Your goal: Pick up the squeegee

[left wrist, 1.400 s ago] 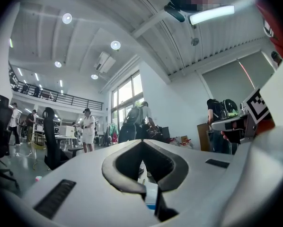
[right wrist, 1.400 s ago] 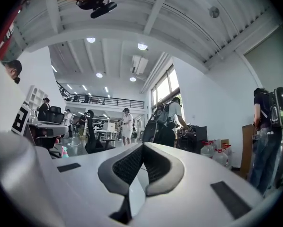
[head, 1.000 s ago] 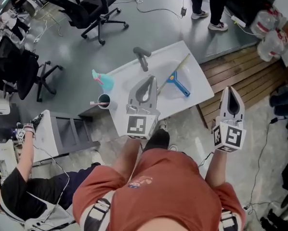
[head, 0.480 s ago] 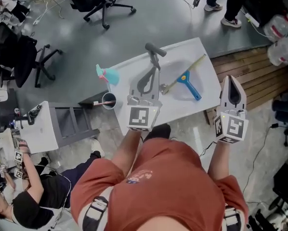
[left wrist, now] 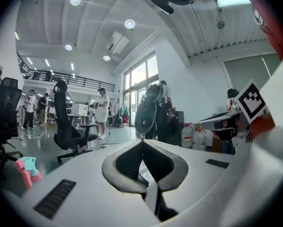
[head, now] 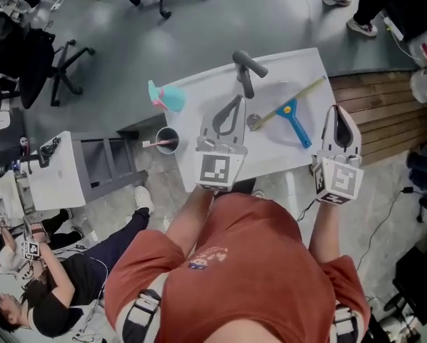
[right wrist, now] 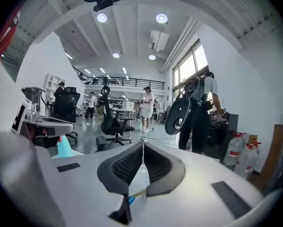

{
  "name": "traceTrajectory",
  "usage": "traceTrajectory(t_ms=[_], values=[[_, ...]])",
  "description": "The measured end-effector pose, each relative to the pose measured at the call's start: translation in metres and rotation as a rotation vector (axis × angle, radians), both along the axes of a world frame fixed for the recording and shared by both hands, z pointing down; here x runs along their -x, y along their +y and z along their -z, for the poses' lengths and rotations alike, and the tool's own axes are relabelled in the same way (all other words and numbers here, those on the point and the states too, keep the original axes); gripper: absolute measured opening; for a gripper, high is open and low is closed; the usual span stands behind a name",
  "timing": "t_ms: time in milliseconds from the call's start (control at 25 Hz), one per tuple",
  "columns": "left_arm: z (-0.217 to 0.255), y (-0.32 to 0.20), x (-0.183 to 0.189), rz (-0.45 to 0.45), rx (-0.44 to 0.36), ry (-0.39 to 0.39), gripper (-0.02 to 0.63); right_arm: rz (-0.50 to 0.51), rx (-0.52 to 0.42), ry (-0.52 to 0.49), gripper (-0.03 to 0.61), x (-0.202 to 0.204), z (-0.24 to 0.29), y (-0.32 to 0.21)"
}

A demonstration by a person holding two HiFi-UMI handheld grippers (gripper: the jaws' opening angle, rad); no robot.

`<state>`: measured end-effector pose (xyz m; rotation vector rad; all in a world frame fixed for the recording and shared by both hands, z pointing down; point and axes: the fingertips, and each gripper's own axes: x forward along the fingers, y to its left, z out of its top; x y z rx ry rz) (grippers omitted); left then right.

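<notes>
Pose: both forearms reach forward from the person in the rust-red shirt [head: 249, 263], elbows slightly bent. Each hand carries its tongs pointing away from the body, roughly level, with the marker cube facing up.

Left tongs [head: 235, 100]: jaws closed, tips meeting, nothing between them; the left gripper view [left wrist: 142, 142] confirms this. They sit over the middle of the white rectangular table [head: 278, 152].

Right tongs [head: 340, 110]: jaws closed, pads together at the tip, nothing gripped; the right gripper view [right wrist: 142, 144] confirms this. They hang over the table's right edge, near its front corner.

Task item: the squeegee with a blue plastic head and pale yellow handle [head: 291, 111] lies flat on the table between the two tongs. It is just right of the left tongs' tips and just left of the right tongs' tips, touching neither. Its handle runs diagonally away toward the far right corner, and the blue head points back toward the right tongs.

Other items:
- A dark grey T-handled tool [head: 247, 68] stands just beyond the left tongs' tips.
- A teal spray bottle with pink trigger [head: 168, 98] is well to the left of the left tongs.
- A round cup holding a pink-ended stick [head: 166, 140] sits left of the left tongs' body, at the table's corner.
</notes>
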<state>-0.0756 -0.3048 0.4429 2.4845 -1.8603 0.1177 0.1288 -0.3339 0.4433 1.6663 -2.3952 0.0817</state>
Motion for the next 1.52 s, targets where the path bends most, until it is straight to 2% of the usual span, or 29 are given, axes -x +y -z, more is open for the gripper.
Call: traceTrajectory(t_ms=[320, 400, 760, 1040, 1240, 1520], values=[[-0.041, -0.006, 0.015, 0.016, 0.069, 0.010, 0.017, 0.050, 0.121, 0.042, 0.049, 0.034, -0.058, -0.009], [-0.050, -0.008, 0.016, 0.014, 0.078, 0.014, 0.017, 0.057, 0.157, 0.066, 0.074, 0.039, -0.076, -0.010], [-0.092, -0.008, 0.019, -0.003, 0.159, 0.022, 0.017, 0.133, 0.323, 0.231, 0.131, 0.050, -0.156, 0.000], [-0.106, -0.010, 0.024, 0.004, 0.181, 0.046, 0.017, 0.225, 0.440, 0.358, 0.186, 0.063, -0.204, 0.005], [-0.113, -0.011, 0.028, 0.006, 0.204, 0.051, 0.017, 0.271, 0.497, 0.464, 0.198, 0.069, -0.228, 0.006], [-0.122, -0.013, 0.034, 0.017, 0.209, 0.071, 0.017, 0.304, 0.552, 0.558, 0.206, 0.070, -0.259, 0.009]])
